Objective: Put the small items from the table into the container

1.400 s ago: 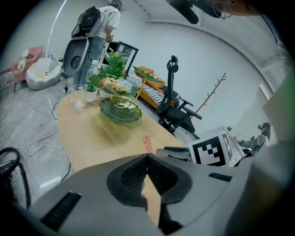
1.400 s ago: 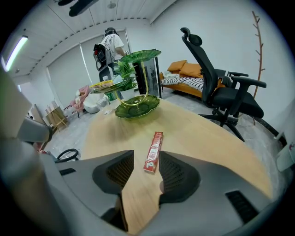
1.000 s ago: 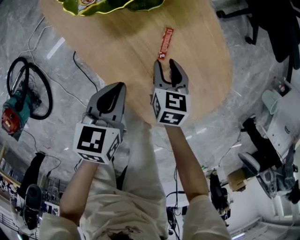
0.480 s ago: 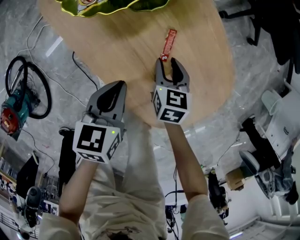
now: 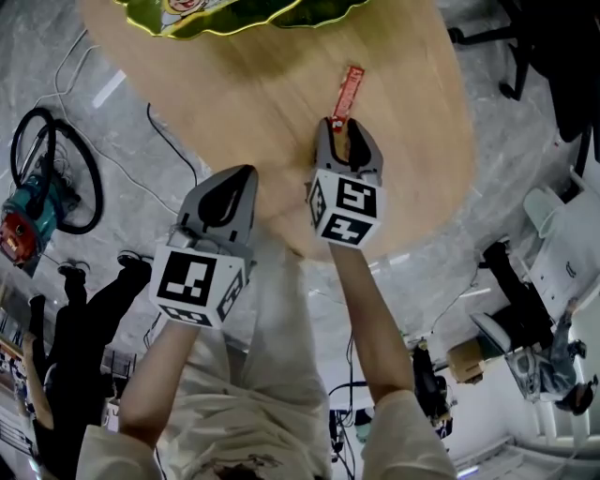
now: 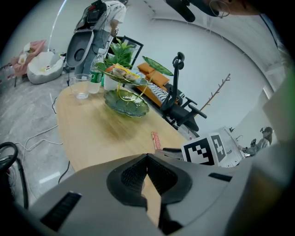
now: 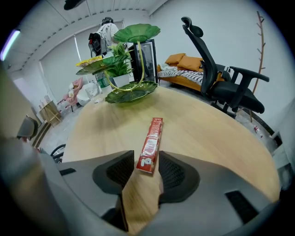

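Note:
A red snack packet (image 5: 348,93) lies on the round wooden table (image 5: 234,103). My right gripper (image 5: 345,131) is open, and in the right gripper view the near end of the packet (image 7: 150,144) sits between the two jaws of this gripper (image 7: 140,171), not clamped. My left gripper (image 5: 236,176) hovers over the table's near edge with nothing in it; in the left gripper view its tips (image 6: 147,156) meet, so it is shut. The green leaf-shaped tiered dish (image 5: 234,13) stands at the table's far side, also visible as the dish (image 7: 131,92) beyond the packet.
A glass (image 6: 82,86) and a bottle (image 6: 97,69) stand at the table's far left. A black office chair (image 7: 221,83) is beside the table on the right. Cables and a tool (image 5: 42,187) lie on the floor at left, where a person (image 5: 75,319) stands.
My right gripper has slid forward, so the packet's near end now lies between its jaws. The left gripper has stayed put. A person has come into view on the floor at left.

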`<state>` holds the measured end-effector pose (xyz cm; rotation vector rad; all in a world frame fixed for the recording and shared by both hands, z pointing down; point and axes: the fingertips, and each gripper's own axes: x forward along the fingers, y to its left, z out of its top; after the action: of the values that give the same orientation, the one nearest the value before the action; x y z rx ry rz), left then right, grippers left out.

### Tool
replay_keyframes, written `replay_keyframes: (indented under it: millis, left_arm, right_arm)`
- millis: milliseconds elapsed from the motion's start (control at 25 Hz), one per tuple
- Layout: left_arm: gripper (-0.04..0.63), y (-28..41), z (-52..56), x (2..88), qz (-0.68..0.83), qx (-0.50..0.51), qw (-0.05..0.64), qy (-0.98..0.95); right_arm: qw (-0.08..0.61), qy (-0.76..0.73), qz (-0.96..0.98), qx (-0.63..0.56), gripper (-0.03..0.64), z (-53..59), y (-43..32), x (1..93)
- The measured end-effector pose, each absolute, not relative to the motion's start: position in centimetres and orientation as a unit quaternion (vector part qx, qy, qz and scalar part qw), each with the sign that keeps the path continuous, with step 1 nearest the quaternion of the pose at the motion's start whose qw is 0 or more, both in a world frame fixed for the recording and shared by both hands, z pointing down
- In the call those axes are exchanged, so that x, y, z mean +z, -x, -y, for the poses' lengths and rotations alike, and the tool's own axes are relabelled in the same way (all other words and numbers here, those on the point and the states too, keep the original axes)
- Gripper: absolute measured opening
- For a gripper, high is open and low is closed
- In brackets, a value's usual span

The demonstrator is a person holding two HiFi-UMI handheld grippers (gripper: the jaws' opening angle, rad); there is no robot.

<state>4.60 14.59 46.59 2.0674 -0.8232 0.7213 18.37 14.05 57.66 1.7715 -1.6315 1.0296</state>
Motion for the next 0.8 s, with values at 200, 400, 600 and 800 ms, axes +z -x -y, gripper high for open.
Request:
replay_keyframes:
  millis: [200,400,600,800]
  left_arm:
    - [0.006,-4.5,-14.5,46.7,0.325,0.287,0.392,-0.812]
    - [0.006,-4.8,-14.0,46.3,0.326,0.286,0.389,-0.812]
    - [0.006,-4.9,-14.0,45.7,0.326,0.286,0.387,-0.814]
    - [0.006,-5.1,-14.0,45.1,0.323,0.286,0.384,-0.816]
  right_arm:
    - [0.262,-0.657,0.591,0.388,0.128,-14.3,-18.8,58.2]
    - [0.27,-0.654,0.589,0.39,0.117,-14.2,-19.0,58.2]
    - [0.257,-0.646,0.591,0.409,0.109,-14.2,-18.8,58.0]
    - [0.258,-0.647,0.591,0.408,0.107,-14.3,-18.9,57.5]
